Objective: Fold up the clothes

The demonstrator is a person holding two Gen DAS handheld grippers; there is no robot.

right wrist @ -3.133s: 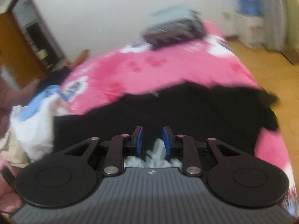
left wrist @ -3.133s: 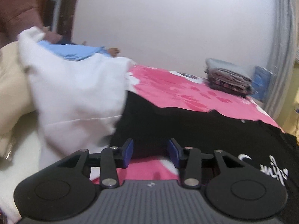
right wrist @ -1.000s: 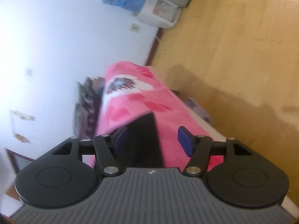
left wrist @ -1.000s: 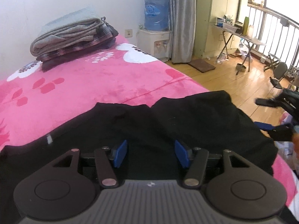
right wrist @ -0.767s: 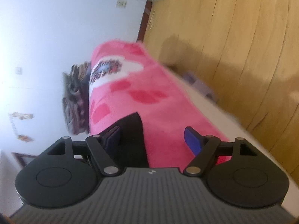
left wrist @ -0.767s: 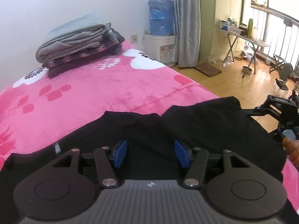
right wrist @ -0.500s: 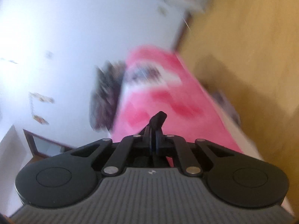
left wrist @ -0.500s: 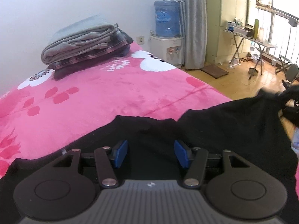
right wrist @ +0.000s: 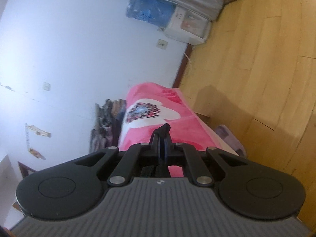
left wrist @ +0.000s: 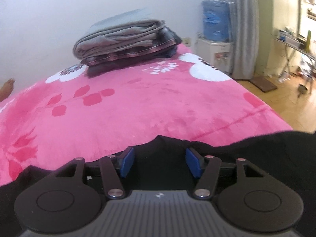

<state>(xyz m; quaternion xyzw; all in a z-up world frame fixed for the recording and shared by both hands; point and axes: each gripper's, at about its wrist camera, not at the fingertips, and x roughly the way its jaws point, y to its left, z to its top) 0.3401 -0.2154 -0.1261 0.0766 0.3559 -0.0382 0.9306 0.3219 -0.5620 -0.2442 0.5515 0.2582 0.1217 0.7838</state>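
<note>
A black garment [left wrist: 256,144] lies across the near edge of the pink flowered blanket [left wrist: 138,102]. My left gripper [left wrist: 160,160] hovers over its upper edge; its jaws are opening, the blue pads [left wrist: 127,162] stand apart, and black cloth lies under the gap without being pinched. In the right wrist view, rolled on its side, my right gripper [right wrist: 163,144] is shut on a corner of the black garment; a tip of the black cloth [right wrist: 165,128] pokes out past the pressed fingertips, above the blanket's edge [right wrist: 177,106].
A stack of folded grey and plaid clothes [left wrist: 126,39] sits at the far side of the bed by the white wall. A water dispenser [left wrist: 214,39], a grey curtain and wooden floor [right wrist: 256,69] lie to the right. A bare foot [left wrist: 7,86] shows at far left.
The right gripper's jaws, apart a second ago, have closed on the black garment's corner. The garment's far right part is pulled out of the left view; its edge sits nearer the left gripper.
</note>
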